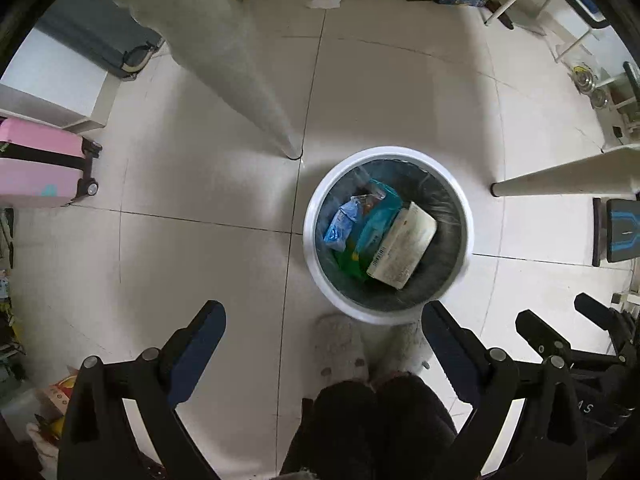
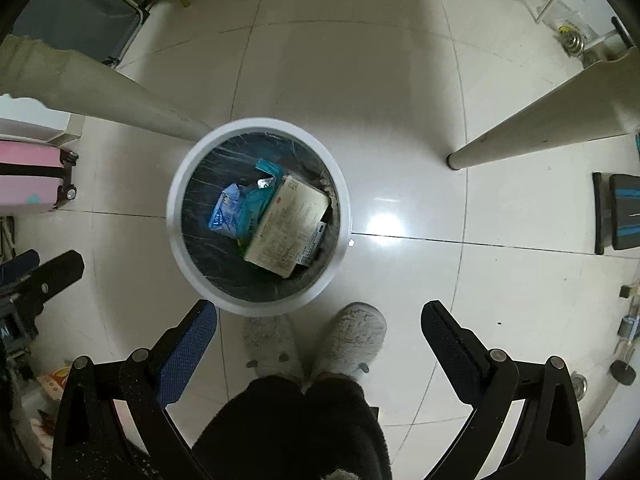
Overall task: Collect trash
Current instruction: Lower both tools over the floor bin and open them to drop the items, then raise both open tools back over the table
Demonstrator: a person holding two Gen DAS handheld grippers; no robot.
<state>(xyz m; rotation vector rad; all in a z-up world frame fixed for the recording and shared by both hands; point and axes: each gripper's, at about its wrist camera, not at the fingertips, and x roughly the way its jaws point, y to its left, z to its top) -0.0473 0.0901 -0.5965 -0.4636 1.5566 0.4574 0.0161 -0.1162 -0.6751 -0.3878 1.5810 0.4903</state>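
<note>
**Both grippers spread wide above the filled bin**

On the far left, a pink suitcase [image 1: 44, 162] on pale floor tiles [image 1: 200, 264]. Left gripper [image 1: 324, 334] pointing down, jaws fully apart, nothing between them. Right of centre, a white round trash bin [image 1: 310, 236] with dark liner, holding a blue wrapper [image 1: 340, 226], a teal packet [image 1: 378, 220] and a cream carton [image 1: 404, 246]. In the right wrist view, right gripper [image 2: 319, 332] likewise wide open and empty, above fuzzy slippers [image 2: 352, 338], bin [image 2: 176, 216] beside a table leg [image 2: 120, 106].
</note>
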